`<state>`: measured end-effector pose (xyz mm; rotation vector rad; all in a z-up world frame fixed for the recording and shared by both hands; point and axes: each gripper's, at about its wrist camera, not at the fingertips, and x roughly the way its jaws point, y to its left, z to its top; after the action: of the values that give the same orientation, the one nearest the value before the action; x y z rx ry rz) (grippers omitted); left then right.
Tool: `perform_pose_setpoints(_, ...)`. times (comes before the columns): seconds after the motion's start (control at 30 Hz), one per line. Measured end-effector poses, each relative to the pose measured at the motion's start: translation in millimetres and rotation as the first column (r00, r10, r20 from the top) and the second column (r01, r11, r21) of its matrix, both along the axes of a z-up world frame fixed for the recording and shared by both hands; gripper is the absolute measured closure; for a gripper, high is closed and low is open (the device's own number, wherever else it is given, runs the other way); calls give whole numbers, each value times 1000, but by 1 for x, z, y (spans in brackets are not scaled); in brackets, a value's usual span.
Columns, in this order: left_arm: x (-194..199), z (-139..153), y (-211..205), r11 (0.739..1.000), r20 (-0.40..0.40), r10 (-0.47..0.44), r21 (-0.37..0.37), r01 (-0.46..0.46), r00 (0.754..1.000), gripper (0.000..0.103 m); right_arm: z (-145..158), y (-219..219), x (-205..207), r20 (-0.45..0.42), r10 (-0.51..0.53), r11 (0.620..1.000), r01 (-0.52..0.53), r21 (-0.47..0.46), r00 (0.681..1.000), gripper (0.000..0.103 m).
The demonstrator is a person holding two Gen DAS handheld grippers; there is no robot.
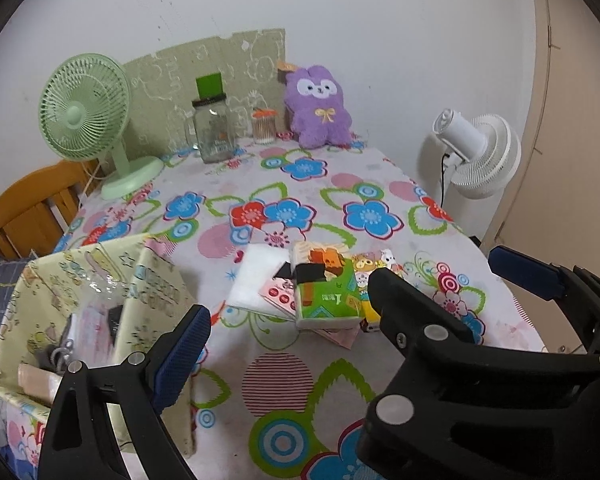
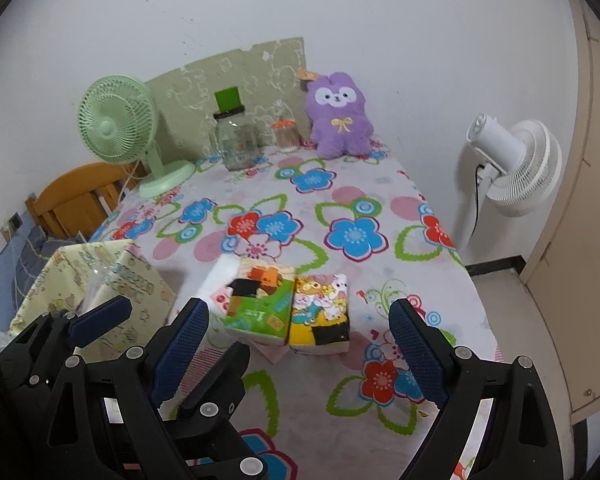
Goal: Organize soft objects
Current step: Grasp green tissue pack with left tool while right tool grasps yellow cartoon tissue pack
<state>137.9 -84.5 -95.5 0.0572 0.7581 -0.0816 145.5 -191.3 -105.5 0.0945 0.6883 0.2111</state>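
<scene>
Item: two soft tissue packs on the flowered table (image 2: 340, 432), side by side and touching, lying on flat paper sheets. The green pack (image 2: 260, 304) sits at 9 o'clock of the cartoon pack (image 2: 320, 312); a white pad (image 1: 256, 276) lies just beyond the green one toward 10 o'clock. Both packs lie flat, long axes running roughly 12 to 6 in my right view, short printed ends facing me. My right gripper (image 2: 300, 356) hangs near them, fingers spread wide and empty, with the pair lying between and beyond their tips. My left gripper (image 1: 292, 320) is likewise spread wide with nothing held; its blue pad (image 1: 180, 356) hangs over the rim of the yellow fabric bin (image 1: 148, 280) at 9 o'clock. Hazards, as I judge them: closing on both packs at once could squeeze them apart or pinch the loose paper under them; the two grippers sit close and overlap in view, so they may knock together; the soft bin wall may fold if bumped. The purple plush (image 2: 340, 116) stands at 12 o'clock, well apart.
</scene>
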Motion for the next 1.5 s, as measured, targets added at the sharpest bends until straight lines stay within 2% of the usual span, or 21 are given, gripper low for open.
perform_pose_setpoints(0.43,24,-27,-4,1000,-74,19,-15,-20,997,7,-27,-6,24,-57,-9,1000,9,4,998,9)
perform_pose_setpoints(0.93,48,-42,-15,999,-96,48,-13,-50,994,10,-42,-24,45,-97,-70,997,73,27,993,9)
perform_pose_setpoints(1.1,53,-47,-17,998,-104,58,5,-57,993,17,-48,-26,51,-118,-83,996,86,21,990,9)
perform_pose_setpoints(1.17,55,-50,-17,999,-120,51,7,-50,991,27,-50,-26,52,-124,-84,996,87,18,989,9)
perform_pose_setpoints(1.3,55,-51,-16,999,-118,34,8,-33,992,41,-53,-24,54,-130,-76,997,79,15,989,9)
perform_pose_setpoints(1.33,55,-50,-17,999,-114,32,13,-30,993,48,-53,-23,54,-130,-76,997,78,10,989,9)
perform_pose_setpoints(1.5,53,-49,-16,1000,-104,14,20,-12,994,52,-55,-19,55,-134,-68,998,69,3,989,9)
